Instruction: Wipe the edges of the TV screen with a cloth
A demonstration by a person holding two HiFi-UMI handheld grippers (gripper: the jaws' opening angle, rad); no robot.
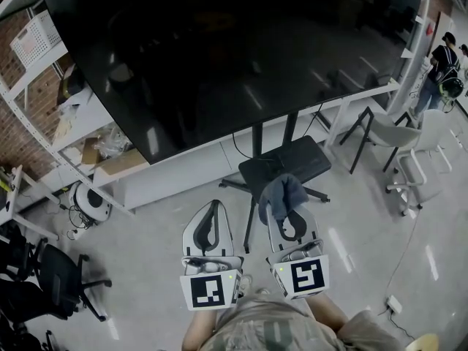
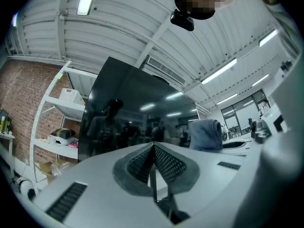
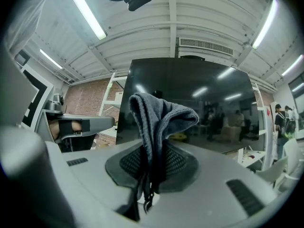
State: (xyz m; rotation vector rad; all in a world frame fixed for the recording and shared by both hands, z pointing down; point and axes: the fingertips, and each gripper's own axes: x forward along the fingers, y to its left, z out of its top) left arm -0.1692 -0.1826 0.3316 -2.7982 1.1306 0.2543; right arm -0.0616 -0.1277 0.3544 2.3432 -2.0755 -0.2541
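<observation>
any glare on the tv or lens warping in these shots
Head view: the TV screen is dark, with faint streaks of reflected light and mild bending at the picture's edges. Left gripper view: strong fisheye with black corners, and the screen mirrors the room. Right gripper view: same fisheye; the cloth is sharp, and the ceiling tubes are very bright.

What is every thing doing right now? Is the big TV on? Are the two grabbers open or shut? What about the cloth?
Big black flat TV screen: dark, showing only reflections of ceiling lights.
Grey-blue soft cloth: bunched up, pinched between jaws, not on the screen.
Right gripper: shut on the cloth.
Left gripper: jaws together, nothing between them.
</observation>
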